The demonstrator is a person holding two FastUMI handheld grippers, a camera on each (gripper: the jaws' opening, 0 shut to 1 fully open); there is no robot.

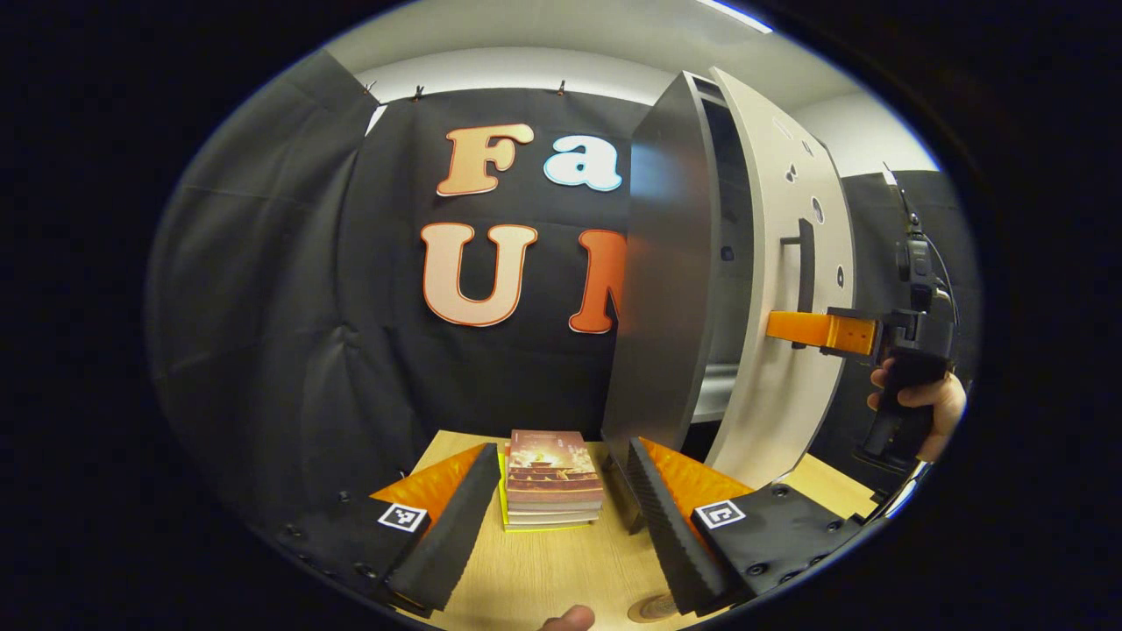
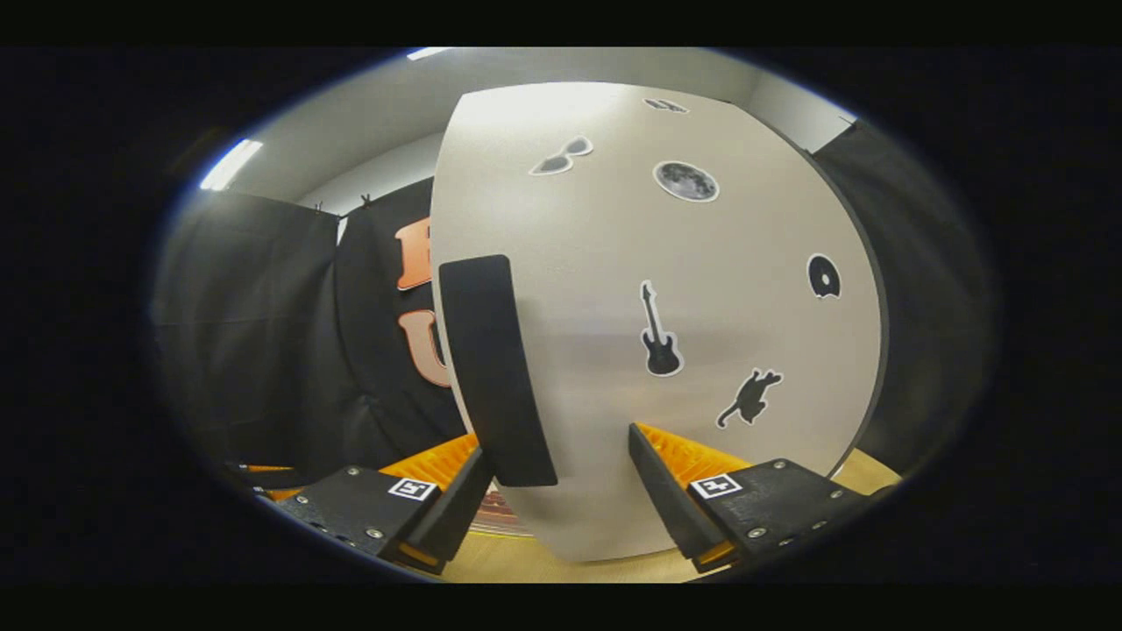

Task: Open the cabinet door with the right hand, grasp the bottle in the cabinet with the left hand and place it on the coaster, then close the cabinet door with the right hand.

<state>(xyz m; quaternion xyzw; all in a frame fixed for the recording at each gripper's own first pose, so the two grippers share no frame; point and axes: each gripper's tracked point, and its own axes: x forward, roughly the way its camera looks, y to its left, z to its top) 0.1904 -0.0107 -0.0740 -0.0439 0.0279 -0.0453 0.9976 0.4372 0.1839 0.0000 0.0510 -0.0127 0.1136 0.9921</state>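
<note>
One cabinet (image 1: pixel 666 289) is standing on the counter (image 1: pixel 543 570), with one door (image 2: pixel 666 307) hanging partly open and one dark handle (image 2: pixel 495 368) showing on that door. Six stickers are showing on the door face: one pair of sunglasses (image 2: pixel 561 156), one moon (image 2: pixel 685 180), one guitar (image 2: pixel 659 333), one cat (image 2: pixel 749 396), one disc (image 2: pixel 823 277) and one too small to identify at the top edge (image 2: pixel 664 105). One stack of books (image 1: pixel 550 480) is lying near the counter's far edge; the number of books cannot be told. One round coaster (image 1: pixel 653 606) is sitting at the near edge. Two tools are showing: left tool (image 1: pixel 552 499), right tool (image 2: pixel 557 478).
</note>
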